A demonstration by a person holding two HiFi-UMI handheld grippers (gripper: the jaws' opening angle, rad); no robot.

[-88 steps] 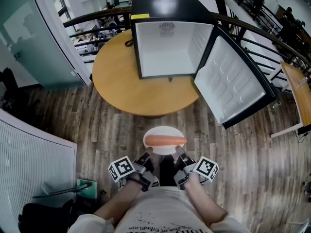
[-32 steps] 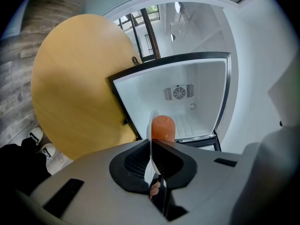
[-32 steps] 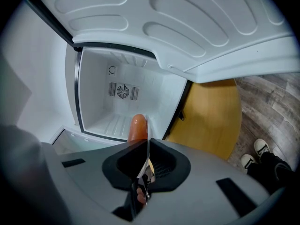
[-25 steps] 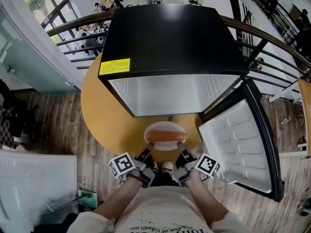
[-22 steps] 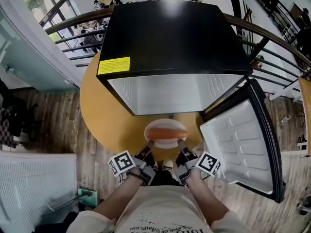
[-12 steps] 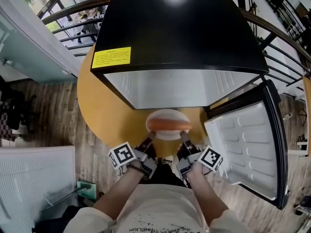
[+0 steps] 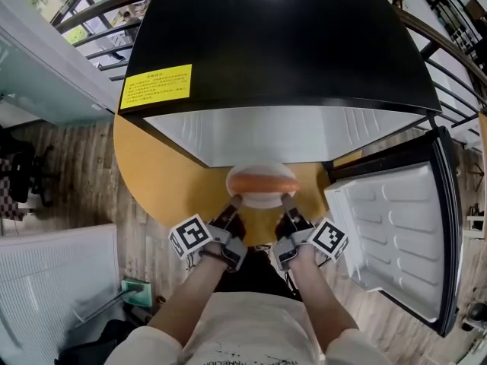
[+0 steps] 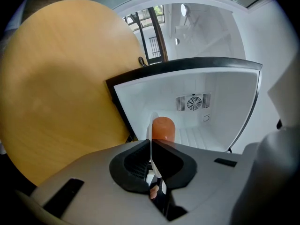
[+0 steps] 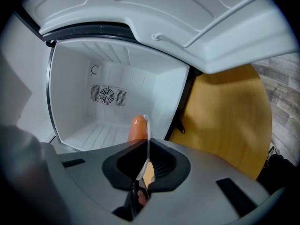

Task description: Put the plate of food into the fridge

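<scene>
head view | left gripper (image 7: 234, 201), right gripper (image 7: 284, 198) fingers clamped on plate (image 7: 262, 200) | open fridge (image 7: 281, 36) ahead, door (image 7: 396, 226) right

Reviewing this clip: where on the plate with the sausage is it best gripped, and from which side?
Grip the plate by its thin near rim, coming from the person's side. It is flat, with the sausage across its middle, so only the rim fits between jaws. The left gripper and right gripper each clamp there, spaced apart, likely keeping it level.
</scene>
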